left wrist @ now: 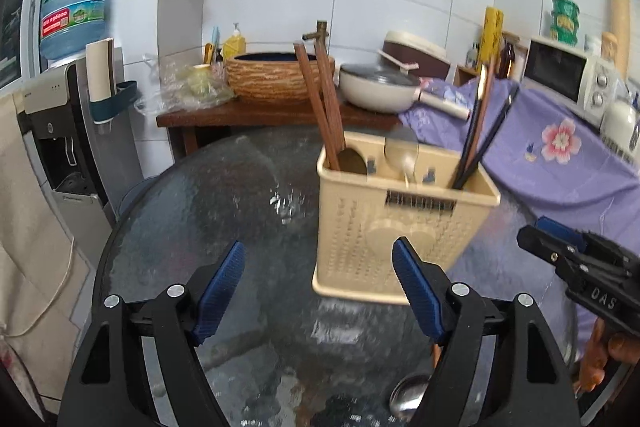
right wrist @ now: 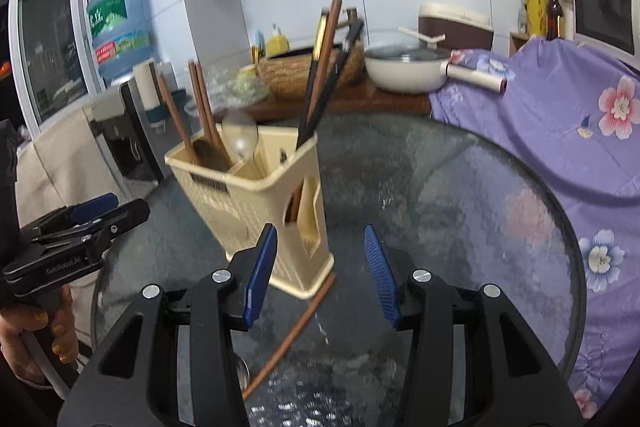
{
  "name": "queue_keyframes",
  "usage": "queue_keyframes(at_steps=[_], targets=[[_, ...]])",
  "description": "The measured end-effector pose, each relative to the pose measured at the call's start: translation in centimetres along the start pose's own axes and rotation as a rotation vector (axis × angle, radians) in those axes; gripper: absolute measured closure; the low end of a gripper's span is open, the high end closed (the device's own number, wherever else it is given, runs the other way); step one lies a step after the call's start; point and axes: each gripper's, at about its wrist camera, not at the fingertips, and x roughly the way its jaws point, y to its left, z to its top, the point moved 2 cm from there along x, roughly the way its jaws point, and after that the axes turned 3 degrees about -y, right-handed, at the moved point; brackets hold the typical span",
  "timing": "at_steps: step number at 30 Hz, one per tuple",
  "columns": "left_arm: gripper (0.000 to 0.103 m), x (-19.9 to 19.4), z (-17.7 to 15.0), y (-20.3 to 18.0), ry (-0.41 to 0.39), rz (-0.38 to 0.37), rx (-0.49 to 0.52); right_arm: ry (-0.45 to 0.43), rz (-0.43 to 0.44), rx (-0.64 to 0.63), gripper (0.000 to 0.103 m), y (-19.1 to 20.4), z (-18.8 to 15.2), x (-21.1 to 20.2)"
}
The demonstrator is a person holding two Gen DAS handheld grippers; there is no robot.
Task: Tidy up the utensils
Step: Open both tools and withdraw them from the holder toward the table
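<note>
Risk | both my jaws spread, empty | loose chopstick [right wrist: 292, 335] lies under right jaws; I might nudge caddy [right wrist: 256, 203] ahead, tipping it across glass bench [right wrist: 460, 195].

The cream utensil caddy [left wrist: 404, 223] stood just beyond both open jaws, blocking the middle. The glass bench [left wrist: 200, 211] lay bare to its left and far right, while a loose chopstick [right wrist: 292, 335] and spoon [left wrist: 406, 401] lay near.

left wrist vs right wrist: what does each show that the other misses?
Left wrist only: the whole white microwave on the purple floral cloth. Right wrist only: the brown wooden chopstick lying on the table beside the holder's base. Both: cream plastic utensil holder holding chopsticks and spoons, the round glass table, and the steel spoon.
</note>
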Motion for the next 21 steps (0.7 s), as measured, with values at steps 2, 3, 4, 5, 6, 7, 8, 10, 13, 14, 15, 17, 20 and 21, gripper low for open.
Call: queue_keyframes(at_steps=[2,3,4,5,6,7,8,10,13,14,15,17,20,21], targets=[[0.029,0.2,-1.5,-0.2,0.029,-0.003,0.016,0.061,-0.008,0.003,0.057,-0.2,-1.5,1.1],[0.029,0.3,-2.3,-0.3,0.046,-0.008,0.024,0.083,-0.009,0.003,0.057,-0.2,-2.1,1.5],[0.029,0.4,-2.8,-0.5,0.055,-0.009,0.029,0.118,-0.01,0.001,0.057,-0.2,-2.8,2.2],[0.029,0.5,-3.4,-0.6,0.066,-0.011,0.035,0.147,-0.008,-0.003,0.057,0.0,-3.4,2.7],[0.029,0.5,-3.9,-0.6,0.075,-0.014,0.036,0.173,-0.001,-0.006,0.057,0.2,-4.0,3.3],[0.029,0.6,-4.2,-0.7,0.082,-0.017,0.033,0.187,0.003,-0.003,0.057,0.2,-4.3,3.6],[0.029,0.8,-4.5,-0.7,0.092,-0.019,0.03,0.206,0.006,0.001,0.057,0.4,-4.8,4.0],[0.029,1.0,-5.1,-0.8,0.108,-0.021,0.031,0.234,0.009,0.0,0.057,0.7,-5.6,4.8],[0.029,1.5,-6.0,-1.1,0.128,-0.021,0.039,0.264,-0.014,-0.014,0.057,1.3,-6.5,6.0],[0.029,1.6,-6.3,-1.2,0.135,-0.021,0.044,0.271,-0.019,-0.015,0.057,1.5,-6.5,6.3],[0.029,1.7,-6.6,-1.4,0.14,-0.021,0.048,0.276,-0.022,-0.013,0.057,1.6,-6.6,6.6],[0.029,1.8,-6.9,-1.7,0.143,-0.018,0.056,0.294,-0.039,-0.016,0.057,2.0,-7.0,7.3],[0.029,2.0,-7.4,-2.0,0.143,-0.013,0.066,0.302,-0.069,-0.013,0.057,2.4,-7.3,7.8],[0.029,2.0,-7.5,-2.0,0.144,-0.014,0.065,0.305,-0.081,-0.012,0.057,2.7,-7.4,7.9]])
